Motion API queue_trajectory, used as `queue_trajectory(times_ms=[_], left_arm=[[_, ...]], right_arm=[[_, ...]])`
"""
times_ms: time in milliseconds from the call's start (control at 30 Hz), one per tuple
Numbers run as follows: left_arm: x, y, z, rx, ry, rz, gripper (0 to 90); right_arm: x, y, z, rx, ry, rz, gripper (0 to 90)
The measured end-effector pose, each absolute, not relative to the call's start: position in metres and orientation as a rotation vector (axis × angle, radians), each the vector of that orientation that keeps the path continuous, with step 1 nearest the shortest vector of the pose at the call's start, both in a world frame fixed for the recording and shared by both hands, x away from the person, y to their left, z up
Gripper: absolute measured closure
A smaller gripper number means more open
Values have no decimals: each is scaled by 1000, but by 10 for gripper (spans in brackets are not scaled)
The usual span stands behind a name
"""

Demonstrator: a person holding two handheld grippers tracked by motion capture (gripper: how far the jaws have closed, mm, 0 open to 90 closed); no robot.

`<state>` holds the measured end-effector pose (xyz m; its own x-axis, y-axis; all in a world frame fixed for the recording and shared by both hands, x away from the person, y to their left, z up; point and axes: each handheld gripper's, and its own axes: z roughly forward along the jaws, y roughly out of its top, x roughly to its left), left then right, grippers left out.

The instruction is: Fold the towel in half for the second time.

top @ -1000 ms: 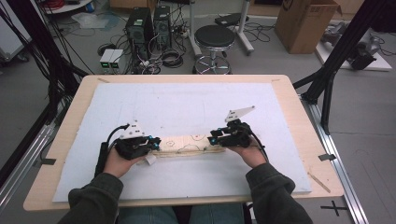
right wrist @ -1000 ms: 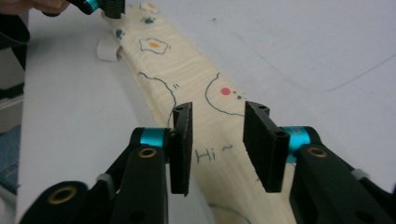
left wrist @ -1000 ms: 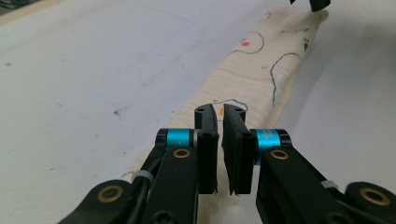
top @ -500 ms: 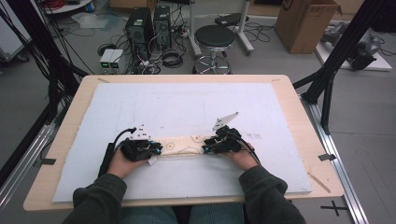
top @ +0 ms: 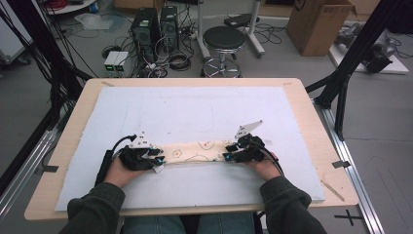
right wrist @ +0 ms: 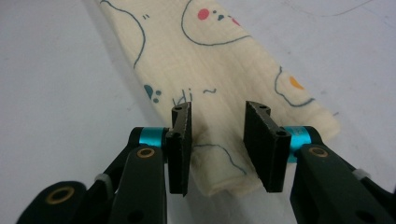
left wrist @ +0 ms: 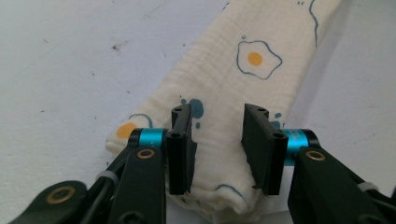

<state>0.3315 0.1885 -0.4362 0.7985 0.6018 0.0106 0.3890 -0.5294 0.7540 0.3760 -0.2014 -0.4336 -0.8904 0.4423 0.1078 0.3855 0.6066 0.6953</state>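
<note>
Fingers [left wrist: 181,144] of the left gripper [top: 155,160] have just been spreading and now stand released astride the left end of the folded cloth [top: 195,152], pads clear of the fabric, likely so that it stays lying as laid; the right gripper [top: 228,154], fingers [right wrist: 180,149] likewise parted and just widened a little, straddles the other end without pinching it. That cloth, a long narrow strip printed with fried eggs, lies flat on the white desk [top: 195,107], low in the centre of the high view, one gripper at each end, which suits squaring a fold or starting the next
</note>
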Motion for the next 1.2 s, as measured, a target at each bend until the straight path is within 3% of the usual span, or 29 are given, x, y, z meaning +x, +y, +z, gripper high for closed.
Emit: queue_trajectory(times_ms=[600,1200], left_arm=[[333,198,-438,2171,722,312,528],[328,200,-431,2141,701,372,509]], right_arm=[[369,-211,-438,683,2696,1184,577],[365,-215,-430,662,2668,1224,518]])
